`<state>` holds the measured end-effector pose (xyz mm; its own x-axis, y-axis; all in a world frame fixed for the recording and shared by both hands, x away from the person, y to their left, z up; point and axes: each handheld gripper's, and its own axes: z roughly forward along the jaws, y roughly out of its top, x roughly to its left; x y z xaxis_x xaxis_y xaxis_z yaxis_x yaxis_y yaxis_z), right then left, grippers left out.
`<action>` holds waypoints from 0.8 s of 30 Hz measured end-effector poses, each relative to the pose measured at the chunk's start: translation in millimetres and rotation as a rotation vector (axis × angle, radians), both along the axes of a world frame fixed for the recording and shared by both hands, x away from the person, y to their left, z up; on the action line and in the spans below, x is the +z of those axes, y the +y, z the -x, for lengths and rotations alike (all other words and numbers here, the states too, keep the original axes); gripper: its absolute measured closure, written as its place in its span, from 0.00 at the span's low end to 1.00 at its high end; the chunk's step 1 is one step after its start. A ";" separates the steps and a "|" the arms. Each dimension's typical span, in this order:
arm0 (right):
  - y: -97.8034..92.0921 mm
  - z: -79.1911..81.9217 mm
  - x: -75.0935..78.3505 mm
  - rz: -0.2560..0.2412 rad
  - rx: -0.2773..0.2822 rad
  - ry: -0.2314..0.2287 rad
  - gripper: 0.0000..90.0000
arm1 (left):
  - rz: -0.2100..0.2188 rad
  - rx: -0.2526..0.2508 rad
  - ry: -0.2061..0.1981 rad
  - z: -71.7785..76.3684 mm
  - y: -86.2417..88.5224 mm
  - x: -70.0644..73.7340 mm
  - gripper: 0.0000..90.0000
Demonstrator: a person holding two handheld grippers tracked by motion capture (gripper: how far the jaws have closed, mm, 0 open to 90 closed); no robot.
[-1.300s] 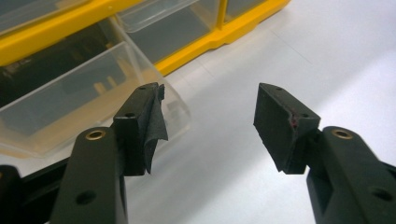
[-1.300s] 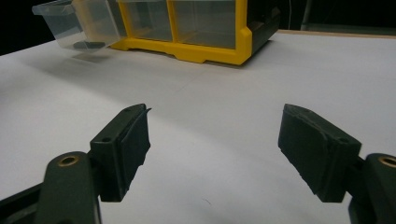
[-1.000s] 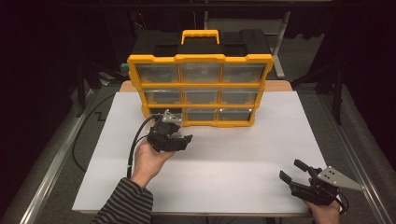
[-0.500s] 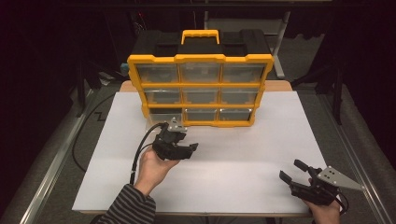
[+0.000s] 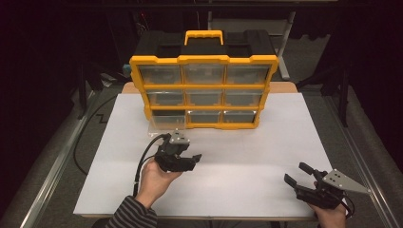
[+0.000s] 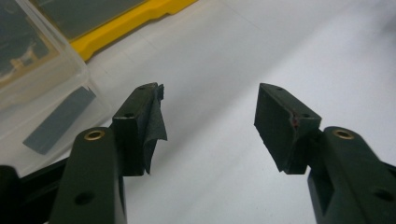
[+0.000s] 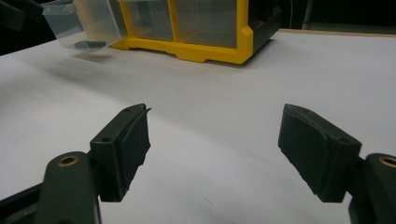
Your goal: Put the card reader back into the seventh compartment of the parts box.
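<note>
Left claw is hovering with jaws apart just before the clear drawer jutting from the yellow organizer's bottom-left slot; right claw, also apart, is waiting near the tabletop edge. Thin, light, slick plastic, probably: gripping its front lip looks safest.

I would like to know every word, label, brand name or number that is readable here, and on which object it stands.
None: no readable text.
Yellow organizer: no legible label or brand.
Pulled-out clear drawer: no legible writing.
Left gripper, right gripper: no legible marking.
</note>
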<state>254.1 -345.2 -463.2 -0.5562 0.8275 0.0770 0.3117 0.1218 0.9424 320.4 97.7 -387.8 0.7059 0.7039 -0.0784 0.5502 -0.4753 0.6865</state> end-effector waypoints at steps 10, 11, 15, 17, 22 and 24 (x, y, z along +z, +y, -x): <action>0.2 0.0 0.0 0.001 0.001 0.000 0.28 | 0.019 0.012 -0.008 9.1 8.5 -10.0 0.44; 0.1 0.0 0.1 0.004 0.003 0.001 0.28 | 0.019 0.014 -0.008 9.9 9.7 -10.9 0.44; 0.2 0.0 0.1 0.004 0.002 0.001 0.28 | 0.025 0.025 -0.015 12.9 14.7 -14.9 0.43; 0.1 -0.1 0.1 0.005 0.002 0.001 0.28 | 0.032 0.033 -0.022 14.3 17.3 -17.1 0.43; 0.7 -0.2 -0.1 0.001 0.003 -0.001 0.28 | 0.044 0.048 -0.021 17.7 24.6 -21.4 0.42; 0.7 -0.2 -0.1 0.003 0.001 0.001 0.28 | 0.048 0.056 -0.025 19.4 27.0 -23.1 0.41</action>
<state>254.3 -344.5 -463.2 -0.5570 0.8271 0.0752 0.3128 0.1251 0.9416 301.1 124.7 -410.9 0.6676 0.7383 -0.0958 0.5577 -0.4107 0.7213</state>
